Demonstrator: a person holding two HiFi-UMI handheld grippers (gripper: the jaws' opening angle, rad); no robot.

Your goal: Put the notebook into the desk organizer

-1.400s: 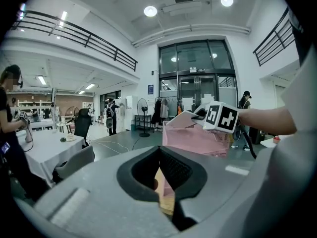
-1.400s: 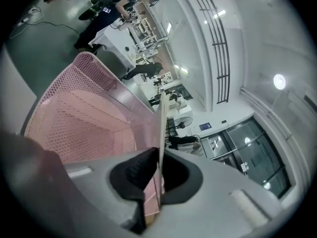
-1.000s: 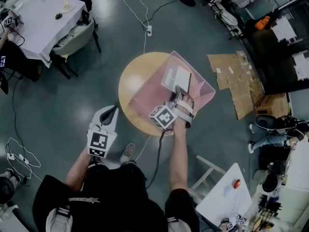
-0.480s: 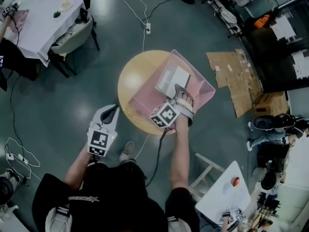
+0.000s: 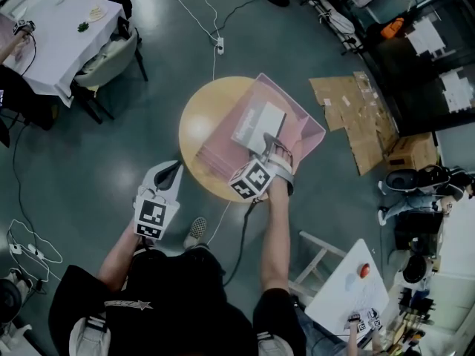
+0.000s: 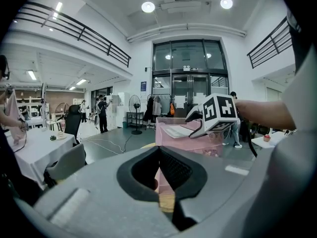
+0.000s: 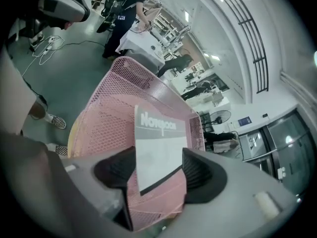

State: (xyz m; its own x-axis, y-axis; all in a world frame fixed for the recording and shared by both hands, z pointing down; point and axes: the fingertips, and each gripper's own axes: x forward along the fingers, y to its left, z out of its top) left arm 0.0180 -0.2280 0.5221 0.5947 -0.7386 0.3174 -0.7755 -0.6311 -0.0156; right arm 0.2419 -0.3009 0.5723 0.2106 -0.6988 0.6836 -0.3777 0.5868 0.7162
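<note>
my right hand-held gripper (image 7: 157, 167) is reaching into the pink wire-mesh desk organizer (image 7: 114, 98), which sits on the round yellow wooden table (image 5: 197, 121). its jaws are opening, with the dark ribbed pads (image 7: 198, 170) standing wide on either side of the grey-and-white notebook (image 7: 161, 133). the notebook is between the pads, but they are not clamped on it. it rests inside the organizer, lying tilted against the pink mesh, with its top end pointing away from me. its cover has a broad grey band across the top with white lettering, and below that a plain white panel. a thin dark edge runs along the lower corner nearest my jaws. from the head view it shows as a pale rectangle in the far right part of the organizer, just beyond my gripper's tips. the organizer itself is a shallow, sloped basket of fine pink mesh that covers most of the right side of the table and overhangs its edge a little. my left hand-held gripper (image 6: 158, 152) hangs over the dark grey-green floor (image 5: 89, 169), near the table's left front edge and well apart from the organizer. its two black pads are drawn together at the tips with nothing between them.
</note>
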